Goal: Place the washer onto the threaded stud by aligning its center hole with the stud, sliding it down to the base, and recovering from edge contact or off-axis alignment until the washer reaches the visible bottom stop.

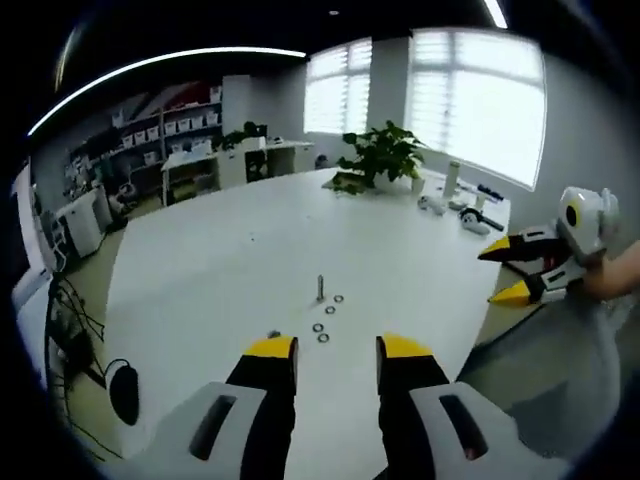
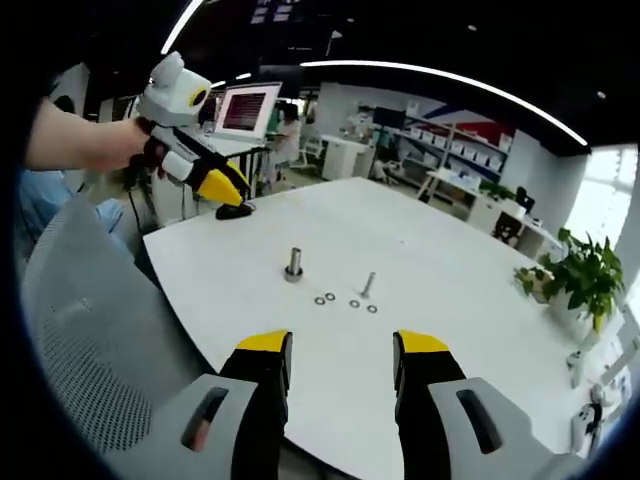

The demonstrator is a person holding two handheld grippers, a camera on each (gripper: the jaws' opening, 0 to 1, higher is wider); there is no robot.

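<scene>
On white table (image 2: 450, 260): stud (image 2: 294, 264), bolt (image 2: 368, 285), four washers (image 2: 351, 301). Both grippers (image 1: 337, 350) (image 2: 340, 350) open, empty, well back. Risk: pinching tiny flat washer poorly, dropping or tilting it off-axis.

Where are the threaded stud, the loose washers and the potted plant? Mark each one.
threaded stud (image 1: 320, 288): left gripper view, middle of its upright shaft.
washers (image 1: 323, 337): left gripper view, ring of the one nearest the jaws, flat on the table.
potted plant (image 1: 382, 152): left gripper view, its leaves.
</scene>
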